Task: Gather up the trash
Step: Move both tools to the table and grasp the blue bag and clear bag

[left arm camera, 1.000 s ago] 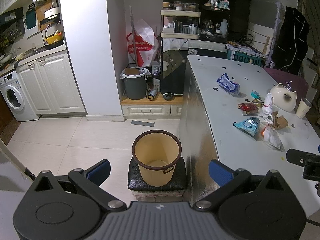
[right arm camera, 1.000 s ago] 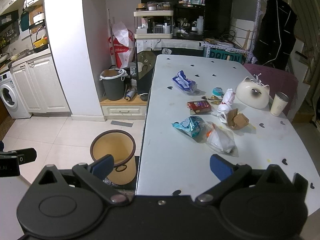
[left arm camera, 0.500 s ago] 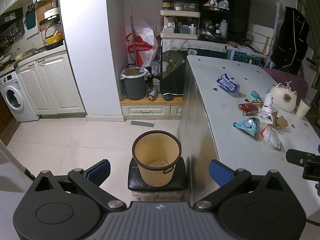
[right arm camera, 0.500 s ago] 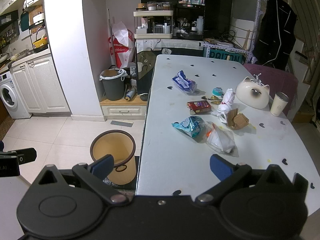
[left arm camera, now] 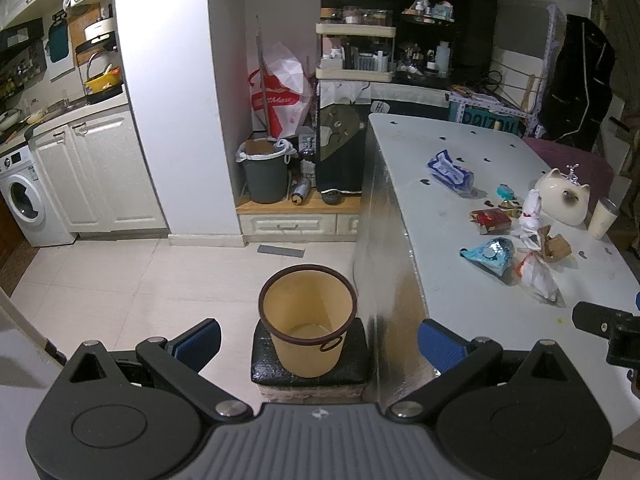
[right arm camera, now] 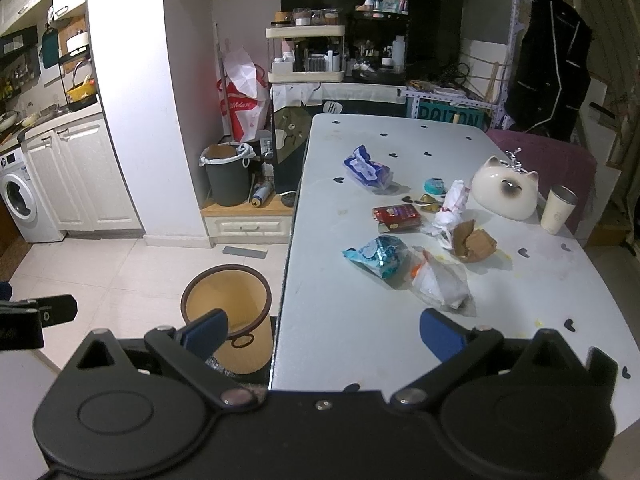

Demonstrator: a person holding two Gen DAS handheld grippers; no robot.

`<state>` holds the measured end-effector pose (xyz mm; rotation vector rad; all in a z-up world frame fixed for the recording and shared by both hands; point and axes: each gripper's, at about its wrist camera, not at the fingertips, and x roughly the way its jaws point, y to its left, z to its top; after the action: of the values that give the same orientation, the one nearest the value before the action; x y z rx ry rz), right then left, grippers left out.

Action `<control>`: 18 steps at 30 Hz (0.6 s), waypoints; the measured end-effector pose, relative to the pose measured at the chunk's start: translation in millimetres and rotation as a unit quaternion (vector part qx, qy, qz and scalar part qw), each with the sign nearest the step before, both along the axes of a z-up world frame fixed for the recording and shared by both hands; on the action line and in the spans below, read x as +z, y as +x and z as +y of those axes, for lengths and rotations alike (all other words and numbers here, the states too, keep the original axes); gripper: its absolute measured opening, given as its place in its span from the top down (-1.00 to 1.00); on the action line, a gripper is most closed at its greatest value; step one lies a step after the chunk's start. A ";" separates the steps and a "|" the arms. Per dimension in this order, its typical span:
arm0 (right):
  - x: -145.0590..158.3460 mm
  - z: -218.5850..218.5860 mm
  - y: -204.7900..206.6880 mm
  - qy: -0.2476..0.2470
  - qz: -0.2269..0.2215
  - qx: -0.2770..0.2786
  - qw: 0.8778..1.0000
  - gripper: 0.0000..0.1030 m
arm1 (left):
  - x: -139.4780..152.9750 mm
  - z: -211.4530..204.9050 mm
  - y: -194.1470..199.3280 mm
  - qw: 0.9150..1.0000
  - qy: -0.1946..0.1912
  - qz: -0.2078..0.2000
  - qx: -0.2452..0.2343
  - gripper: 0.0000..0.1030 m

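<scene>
Presently right gripper [right arm camera: 324,330], jaws apart and empty, was nearer the clear wrapper [right arm camera: 440,284] lying just ahead-right; left gripper [left arm camera: 318,338] likewise apart.

From my left wrist camera, the black stool [left arm camera: 308,364] under the tan bin [left arm camera: 307,320] is mostly covered by the bin itself, and its base drops behind my gripper body. The right gripper [left arm camera: 608,330] pokes in at the frame's right edge, cut off, so I can't judge its fingers from there. In the right wrist view the tan bin's [right arm camera: 226,312] lower left side sits behind one blue fingertip [right arm camera: 204,330]. The left gripper [right arm camera: 34,316] is clipped by the left edge. Labels on the blue wrapper [right arm camera: 378,256] and red packet [right arm camera: 398,216] are too small to read. The shelf clutter [right arm camera: 344,60] blurs together.
</scene>
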<state>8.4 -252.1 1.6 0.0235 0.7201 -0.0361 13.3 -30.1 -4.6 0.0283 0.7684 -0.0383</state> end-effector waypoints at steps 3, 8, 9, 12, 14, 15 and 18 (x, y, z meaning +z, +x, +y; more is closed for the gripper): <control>2.0 -14.3 -6.8 0.003 -0.003 -0.014 1.000 -1.00 | 2.0 -8.7 -1.2 1.000 -0.003 -0.002 -0.013 -1.00; 2.7 -35.9 -18.5 0.010 -0.006 -0.040 0.999 -1.00 | 1.0 -37.1 -1.1 0.999 -0.009 -0.007 -0.050 -1.00; 2.5 -41.9 -21.1 0.012 -0.007 -0.049 0.999 -1.00 | 1.7 -42.3 0.2 0.998 -0.010 -0.009 -0.059 -1.00; 1.2 -58.4 -26.8 0.018 -0.008 -0.079 0.997 -1.00 | 1.9 -60.7 7.7 0.996 -0.013 -0.012 -0.090 -1.00; 0.4 -67.2 -30.9 0.020 -0.008 -0.100 0.995 -1.00 | -1.1 -72.7 13.4 0.994 -0.016 -0.012 -0.108 -1.00; -1.6 -73.9 -31.8 0.023 -0.007 -0.110 0.994 -1.00 | -2.6 -77.2 16.3 0.993 -0.018 -0.011 -0.116 -1.00; -7.4 -89.0 -32.0 0.032 -0.001 -0.143 0.989 -1.00 | -10.4 -93.5 28.4 0.989 -0.024 0.000 -0.148 -1.00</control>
<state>-23.5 -341.1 -5.8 0.1889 0.7114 -0.2876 41.7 -123.5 -15.0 0.0978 0.7580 -0.3396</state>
